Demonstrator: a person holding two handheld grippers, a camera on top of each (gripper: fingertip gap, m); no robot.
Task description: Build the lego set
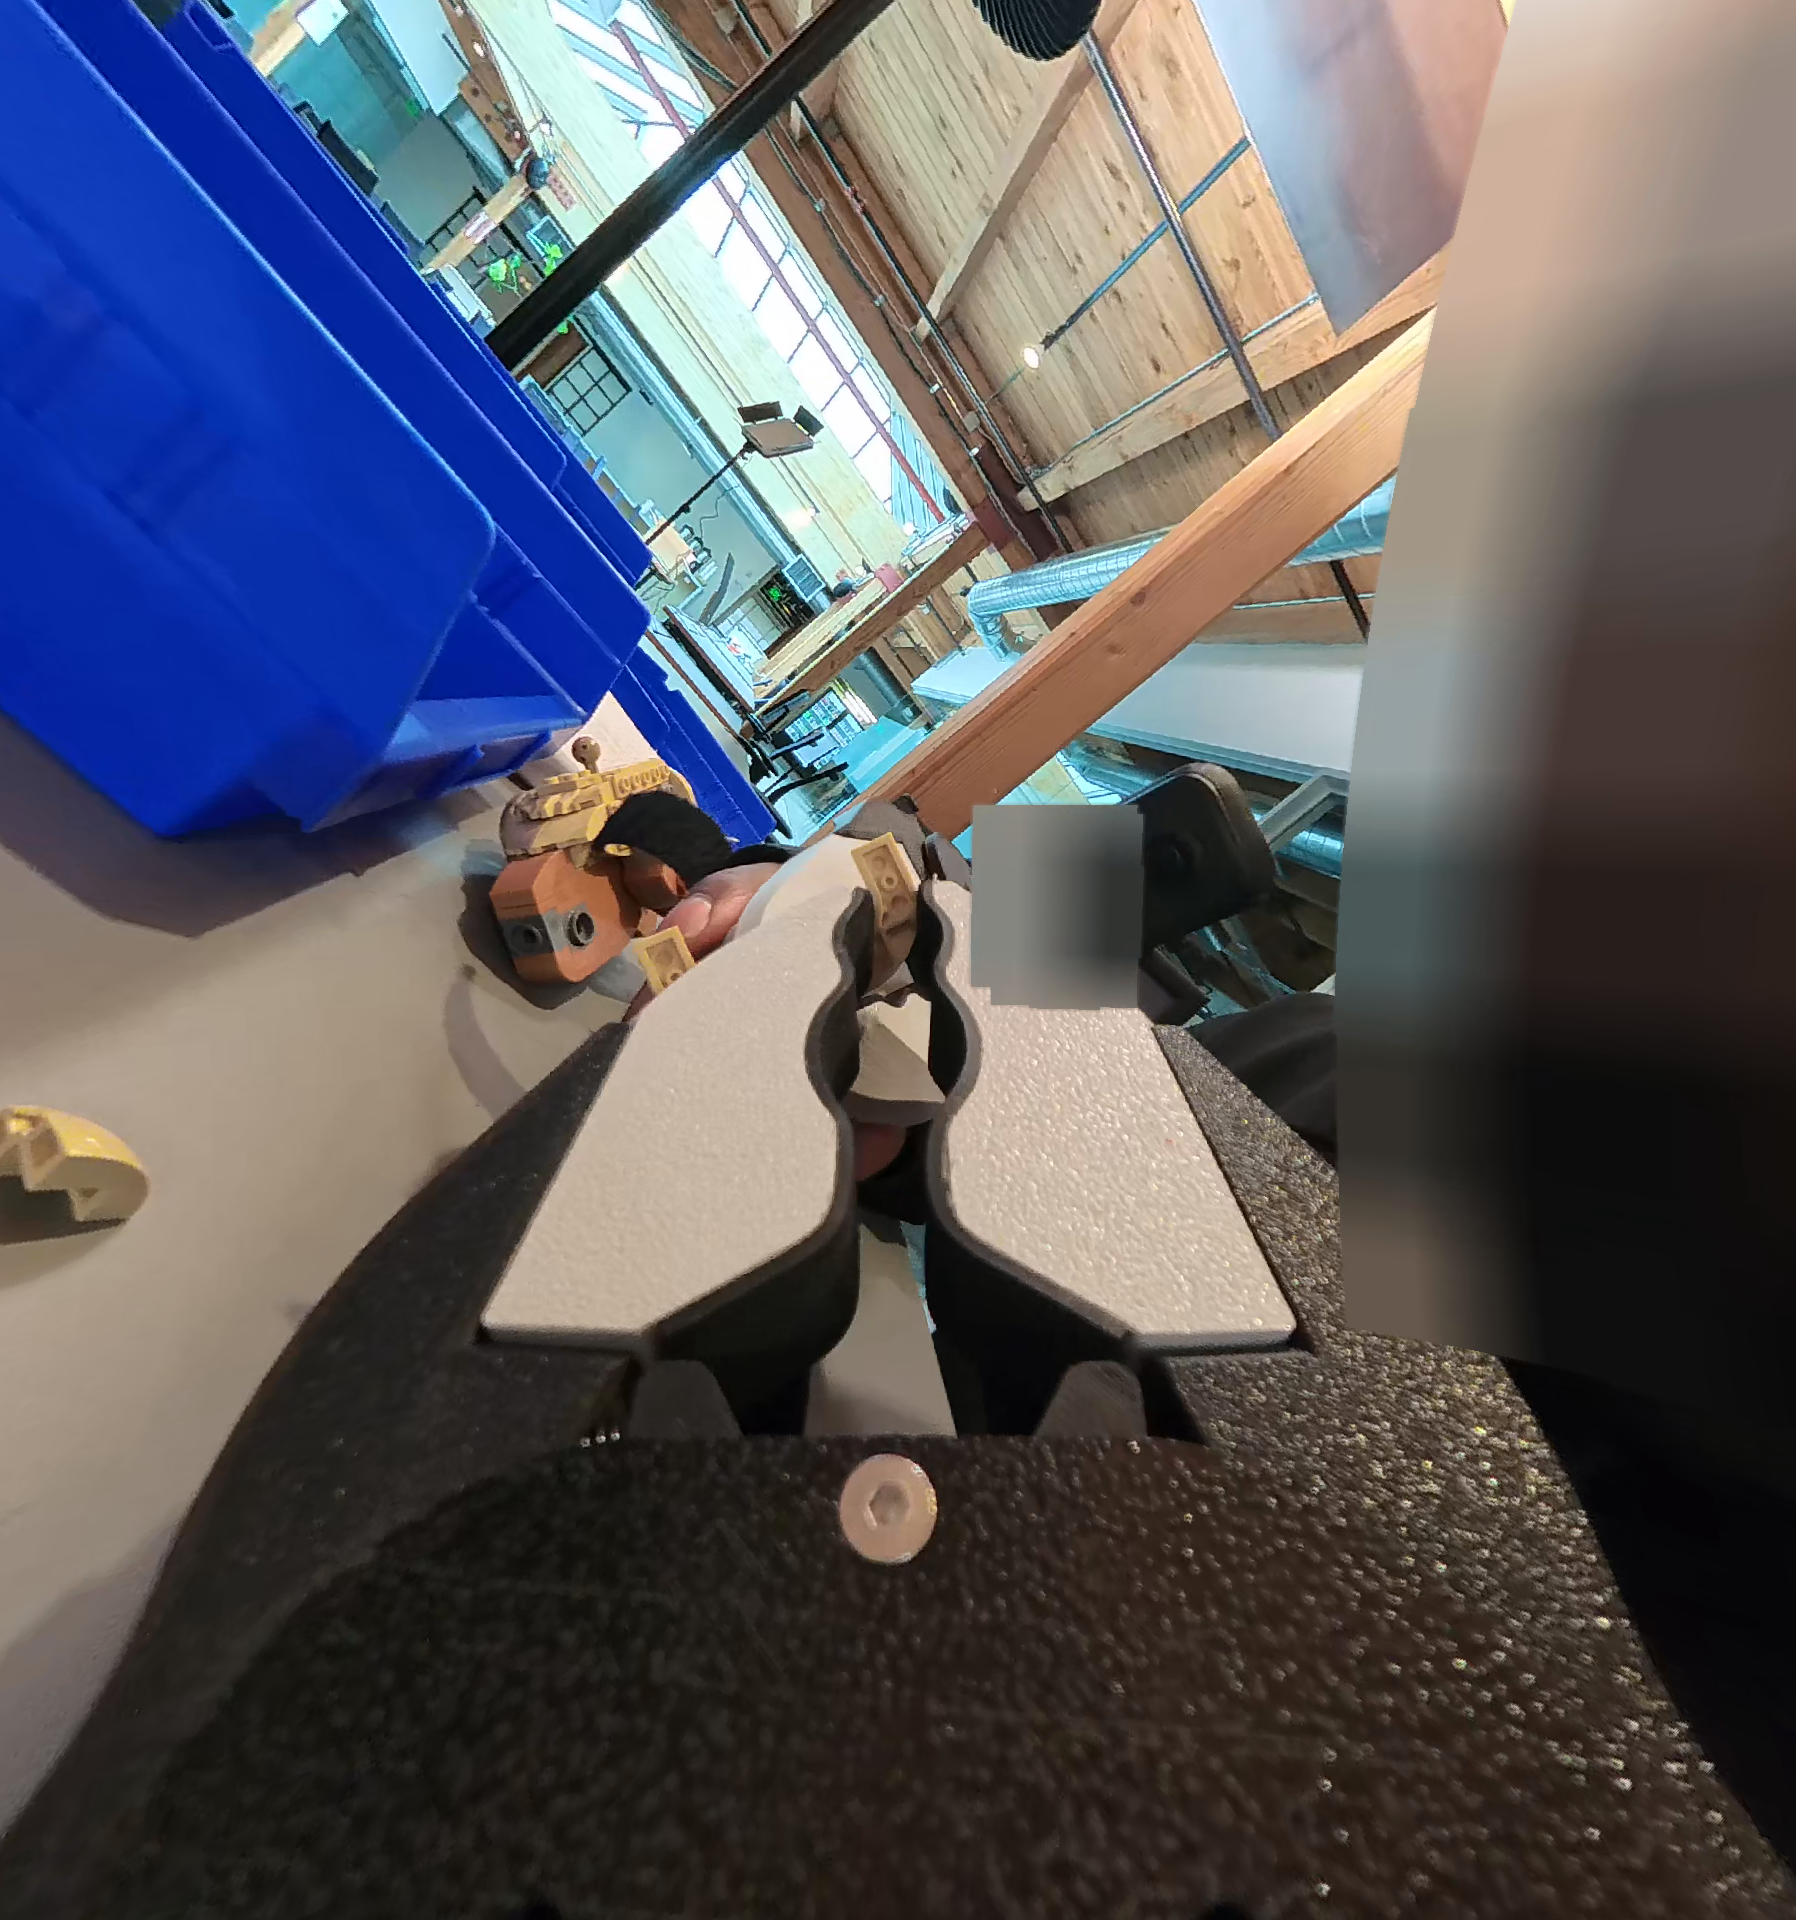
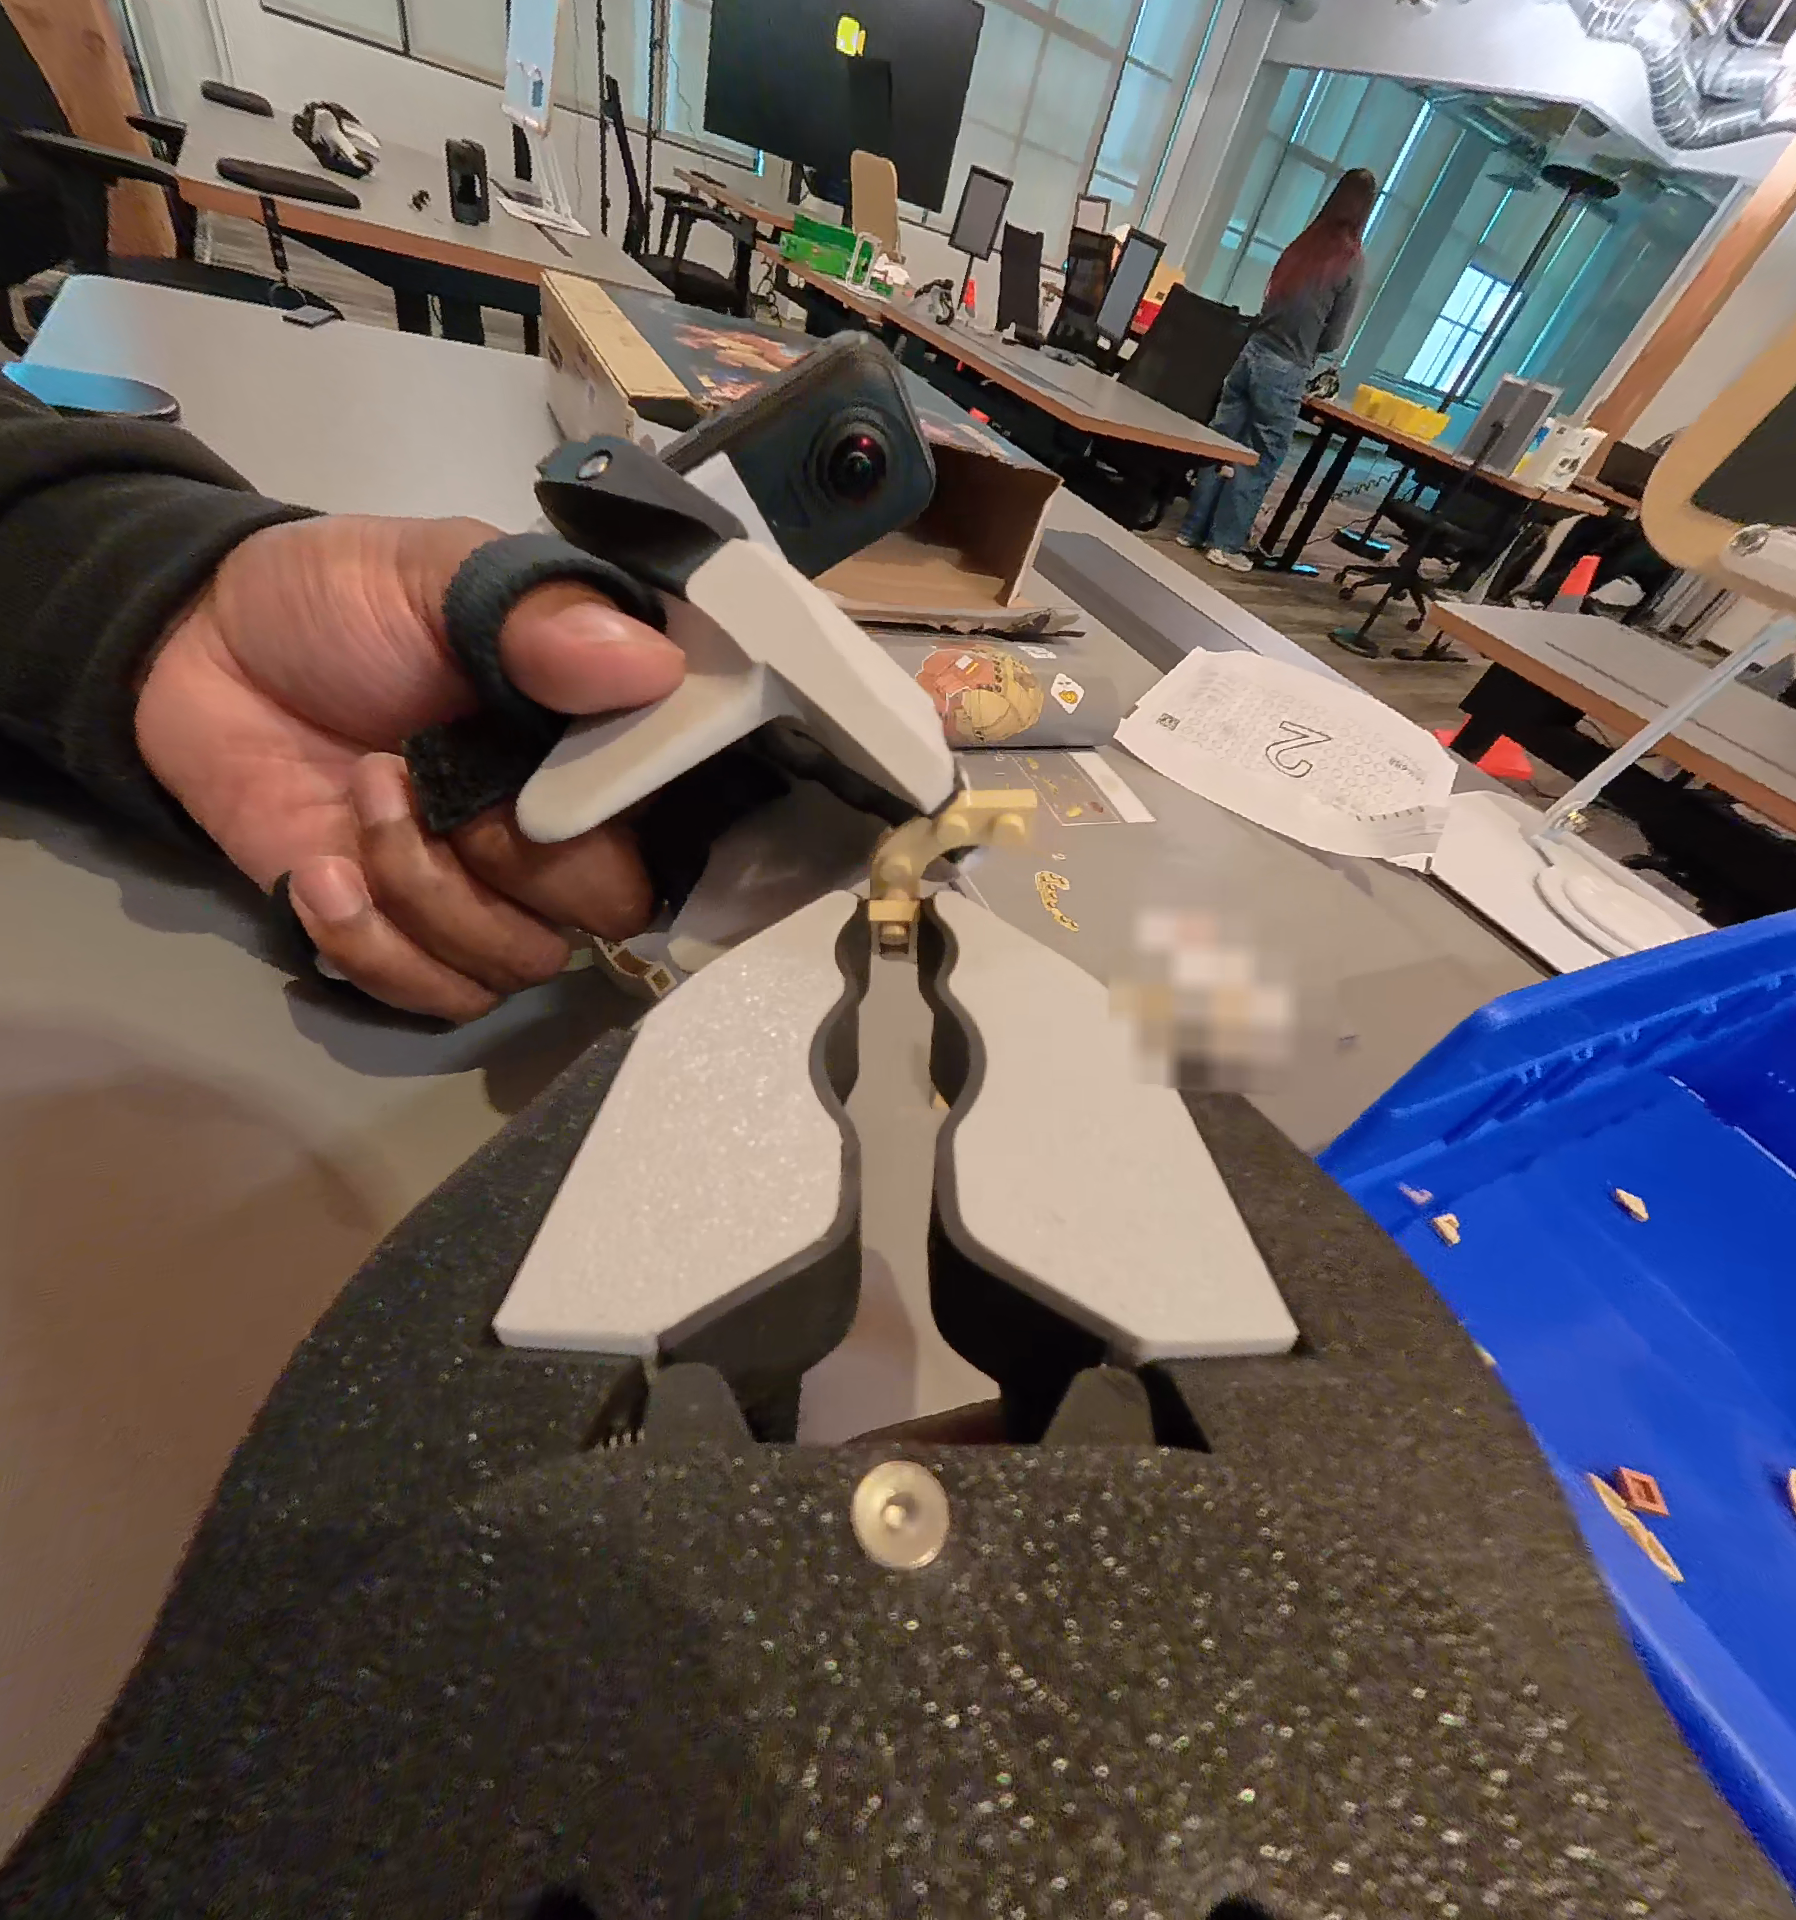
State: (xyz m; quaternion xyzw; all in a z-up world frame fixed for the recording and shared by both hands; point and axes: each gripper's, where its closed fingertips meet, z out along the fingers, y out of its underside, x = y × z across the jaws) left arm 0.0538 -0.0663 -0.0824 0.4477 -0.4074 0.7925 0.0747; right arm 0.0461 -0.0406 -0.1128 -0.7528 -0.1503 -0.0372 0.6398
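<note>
Two hand-held grippers are meeting over a grey table (image 2: pixel 198 1143), and we are listing things from left to right.

Left side: we are seeing a tan curved brick (image 1: pixel 47 1169) lying alone on the table, blue bins (image 1: pixel 250 468) standing behind it, and a brown and tan brick model (image 1: pixel 572 883) sitting just below the bins.

Centre: the left gripper (image 1: pixel 896 914), strapped to a hand (image 2: pixel 374 758), is pinching a tan two-stud plate (image 1: pixel 889 883) between nearly closed fingertips (image 1: pixel 858 925). The right gripper (image 2: pixel 892 925) is standing narrowly parted, its pads pressing on the base of a tan curved bracket piece (image 2: pixel 899 883). The plate (image 2: pixel 987 816) is touching the top of that bracket, above the table.

Right side: we are noting an instruction booklet (image 2: pixel 1019 696), a white numbered paper bag (image 2: pixel 1289 748) and a blue bin (image 2: pixel 1652 1299) holding loose small bricks (image 2: pixel 1632 1507).
</note>
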